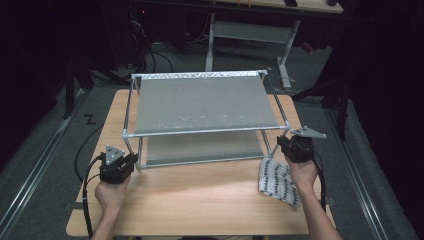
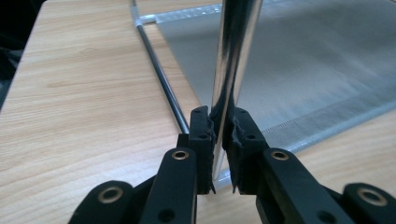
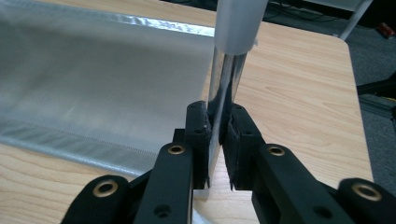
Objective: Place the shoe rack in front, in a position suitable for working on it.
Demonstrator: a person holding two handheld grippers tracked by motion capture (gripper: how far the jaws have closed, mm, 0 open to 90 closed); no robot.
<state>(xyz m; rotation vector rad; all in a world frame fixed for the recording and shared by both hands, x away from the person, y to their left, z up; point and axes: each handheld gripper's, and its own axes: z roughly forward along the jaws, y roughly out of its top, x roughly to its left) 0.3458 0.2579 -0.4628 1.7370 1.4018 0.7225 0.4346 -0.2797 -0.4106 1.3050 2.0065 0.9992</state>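
A two-tier rack [image 1: 205, 102] of chrome tubes and grey fabric shelves stands in the middle of the wooden table [image 1: 200, 200], its long side facing the person. It looks light but wide and stiff, so lifting at one corner would likely twist it; the front legs are the natural handles. The polished tube is probably slippery, and a firm squeeze low on each leg suits it. The left gripper [image 2: 222, 135] is clamped on the front left leg [image 2: 233, 56], the right gripper [image 3: 218, 135] on the front right leg [image 3: 223, 84]. A patterned cloth [image 1: 278, 181] lies just beside the right hand [image 1: 303, 170].
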